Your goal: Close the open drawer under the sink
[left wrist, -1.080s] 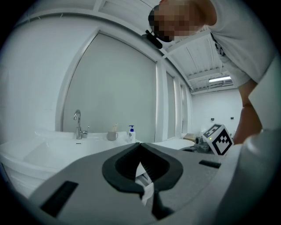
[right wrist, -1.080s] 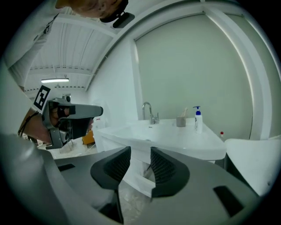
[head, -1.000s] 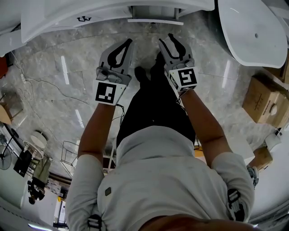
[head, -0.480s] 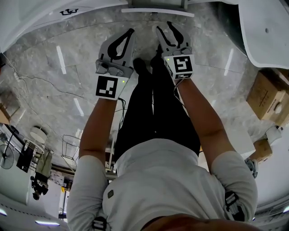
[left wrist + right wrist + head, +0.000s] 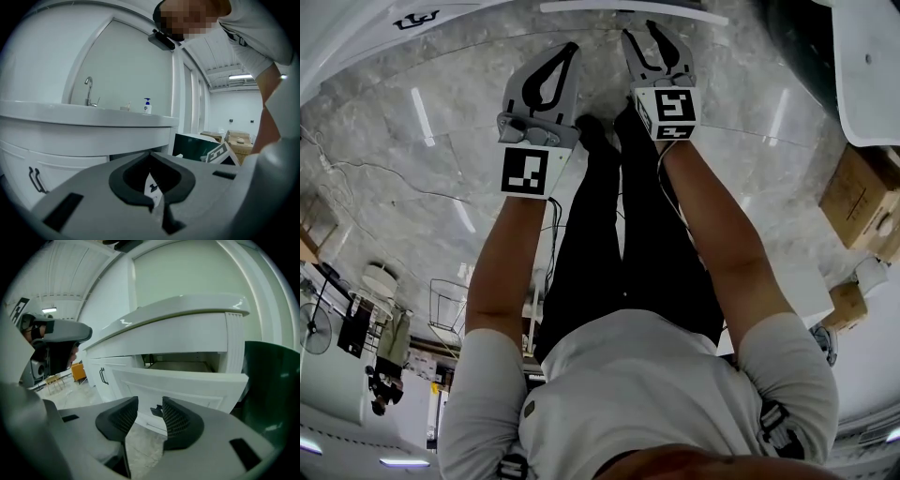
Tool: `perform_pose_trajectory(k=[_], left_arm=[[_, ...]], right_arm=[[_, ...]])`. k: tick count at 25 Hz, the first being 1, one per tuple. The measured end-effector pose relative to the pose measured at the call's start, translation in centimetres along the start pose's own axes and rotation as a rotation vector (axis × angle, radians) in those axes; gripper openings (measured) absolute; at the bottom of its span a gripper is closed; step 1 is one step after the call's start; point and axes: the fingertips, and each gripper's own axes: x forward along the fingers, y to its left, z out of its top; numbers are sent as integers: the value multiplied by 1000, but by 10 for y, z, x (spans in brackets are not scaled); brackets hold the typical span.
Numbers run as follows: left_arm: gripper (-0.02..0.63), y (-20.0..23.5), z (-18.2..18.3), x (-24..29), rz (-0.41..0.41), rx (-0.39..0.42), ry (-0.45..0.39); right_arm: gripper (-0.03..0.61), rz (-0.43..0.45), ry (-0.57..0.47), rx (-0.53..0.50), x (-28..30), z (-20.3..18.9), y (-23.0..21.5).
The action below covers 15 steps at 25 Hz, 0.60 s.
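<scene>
1. Drawer (image 5: 187, 383) stands pulled out beneath the sink (image 5: 187, 315), with its hollow showing above the white front. In the head view it is a strip at the top edge, ahead of both grippers and touched by neither.
2. Left gripper (image 5: 151, 156) has its jaws together at the tips and carries nothing. Over the last second it has sunk until it looks almost level at the cabinet.
3. Right gripper (image 5: 150, 404) has dropped likewise, and its jaws have just been opening. They stand apart with nothing between them; the drawer's dark handle (image 5: 156, 411) shows through the gap but lies beyond the tips.
4. Both tools now seem to be at drawer height, so the approach looks nearly done. What remains is to meet the front panel and push it in; the closing itself has not begun.
</scene>
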Motion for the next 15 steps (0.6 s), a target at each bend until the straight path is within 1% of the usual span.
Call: perform_pose_trajectory(k=[2,6,10,15], left_arm=[[9,-3,-9,2,-5,-3,2],[9,-2,-26,6,-26,19,21],[9,5,-36,14,-14,-4,28],[9,7,-38,20,-12,-22,7]], right_arm=[[175,-14,4,8,9,-9,-4],[180,-35,22,8,27,-25,-8],[187,-67,47,26,43,-37,-14],[187,-99,73,49,64,-46,-19]])
